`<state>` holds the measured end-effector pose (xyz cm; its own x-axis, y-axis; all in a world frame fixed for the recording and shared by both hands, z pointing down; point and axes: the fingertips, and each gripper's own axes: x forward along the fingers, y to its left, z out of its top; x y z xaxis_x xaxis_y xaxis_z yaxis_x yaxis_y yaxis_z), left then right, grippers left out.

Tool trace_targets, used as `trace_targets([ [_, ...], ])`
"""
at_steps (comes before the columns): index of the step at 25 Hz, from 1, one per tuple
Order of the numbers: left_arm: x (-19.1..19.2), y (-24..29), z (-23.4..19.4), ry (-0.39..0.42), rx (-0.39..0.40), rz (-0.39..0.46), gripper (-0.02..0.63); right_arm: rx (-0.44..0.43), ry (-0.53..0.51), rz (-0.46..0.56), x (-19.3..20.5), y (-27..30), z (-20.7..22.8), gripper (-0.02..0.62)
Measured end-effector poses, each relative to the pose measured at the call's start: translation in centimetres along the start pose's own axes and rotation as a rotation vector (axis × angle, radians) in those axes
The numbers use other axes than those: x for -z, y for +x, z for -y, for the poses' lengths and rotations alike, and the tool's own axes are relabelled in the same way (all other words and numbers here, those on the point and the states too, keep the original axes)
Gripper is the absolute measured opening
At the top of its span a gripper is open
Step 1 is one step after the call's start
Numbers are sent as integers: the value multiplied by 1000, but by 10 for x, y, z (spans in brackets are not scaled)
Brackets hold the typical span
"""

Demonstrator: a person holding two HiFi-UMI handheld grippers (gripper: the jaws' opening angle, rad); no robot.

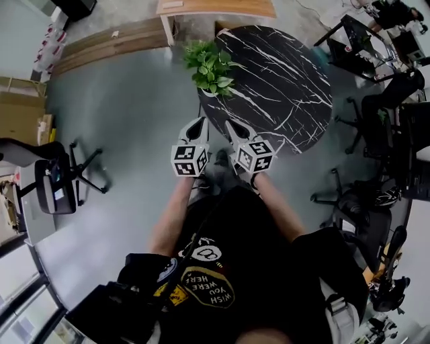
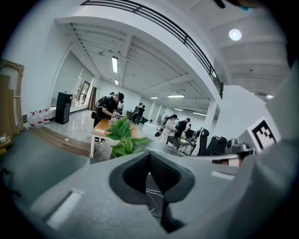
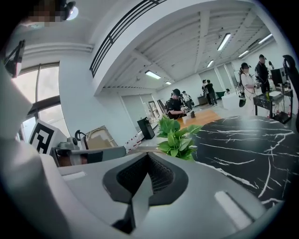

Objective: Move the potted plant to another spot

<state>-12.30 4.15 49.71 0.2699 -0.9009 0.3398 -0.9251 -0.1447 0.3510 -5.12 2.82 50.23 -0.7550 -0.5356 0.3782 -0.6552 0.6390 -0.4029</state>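
Observation:
A leafy green potted plant [image 1: 209, 67] stands at the near left rim of the round black marble table [image 1: 282, 87]. Both grippers hang side by side just short of the table, pointing toward the plant and apart from it. My left gripper [image 1: 196, 125] is shut with nothing in it; its own view has the plant [image 2: 124, 137] ahead, just left of its closed jaws [image 2: 149, 156]. My right gripper [image 1: 234, 127] is also shut and empty, and its view has the plant [image 3: 176, 137] ahead, slightly right of its jaws [image 3: 148, 156].
An office chair [image 1: 57, 181] stands on the grey floor to the left, more chairs [image 1: 376, 121] crowd the right. A wooden desk [image 1: 215, 8] lies beyond the table, cardboard boxes [image 1: 20, 111] at far left. Several people [image 2: 110, 109] stand in the background.

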Motion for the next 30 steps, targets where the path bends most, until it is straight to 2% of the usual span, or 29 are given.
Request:
trace_targets([
  [2, 7, 23, -9, 13, -20, -19, 3, 7, -34, -17, 4, 21, 13, 2],
  [6, 24, 62, -26, 29, -86, -54, 3, 74, -111, -64, 28, 61, 49, 3],
  [9, 33, 81, -41, 55, -134, -45, 3, 99, -156, -80, 51, 92, 71, 5],
  [12, 42, 104, -65, 100, -165, -53, 3, 66, -135, -92, 68, 127, 85, 148],
  [14, 58, 119, -85, 125, -184, -84, 3, 79, -125, -109, 80, 144, 96, 221],
  [17, 82, 132, -111, 94, -199, -125, 3, 108, -161, -127, 94, 169, 116, 301],
  [19, 90, 132, -124, 74, -210, -136, 3, 113, -185, -149, 105, 189, 126, 411],
  [22, 97, 129, -134, 63, -215, -141, 3, 157, -235, -166, 108, 213, 142, 502],
  [26, 100, 119, -143, 28, -224, -143, 3, 223, -264, -150, 100, 240, 154, 535],
  [30, 97, 112, -148, 12, -221, -141, 3, 236, -254, -118, 93, 263, 154, 546],
])
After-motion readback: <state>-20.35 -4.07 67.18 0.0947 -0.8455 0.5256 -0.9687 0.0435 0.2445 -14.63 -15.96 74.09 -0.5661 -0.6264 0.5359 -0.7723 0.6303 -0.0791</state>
